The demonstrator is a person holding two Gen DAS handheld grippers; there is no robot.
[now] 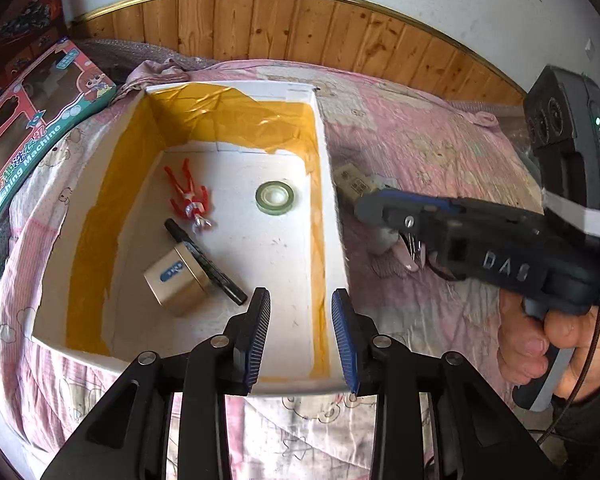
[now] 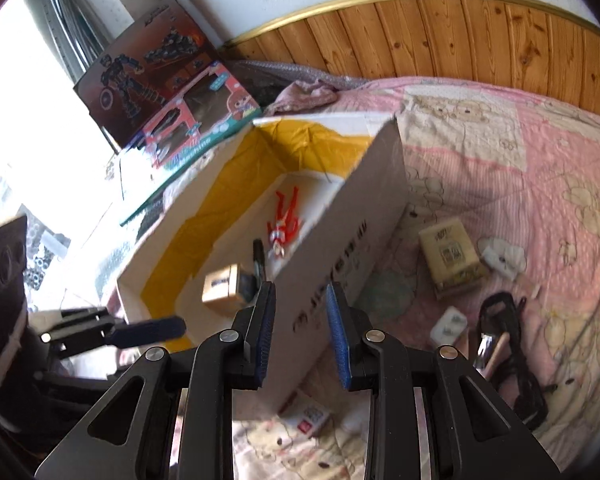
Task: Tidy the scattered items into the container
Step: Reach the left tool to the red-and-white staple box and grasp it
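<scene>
White box with yellow-taped inner walls sat open on the pink quilt, serving as the container. Inside the box: red toy figure toward its far left, green tape roll toward its far right, black marker lying diagonally nearer the front, small beige box touching the marker on its left side.

Left gripper hovered over the box's near wall, fingers parted to a medium gap, nothing between them. Right gripper was just outside the box's right wall, fingers apart at a similar gap, empty; a hand held its handle.

Still outside, right of the box on the quilt: tan carton, white crumpled piece beside it, white plug adapter, black strap bundle, and a small red-and-white pack by the box's near corner. Something pinkish and metallic lay right of the strap's near end, too blurred to identify.

Left of the box, 2 toy cartons leaned near the window: pink washing-machine toy package and dark robot package.
</scene>
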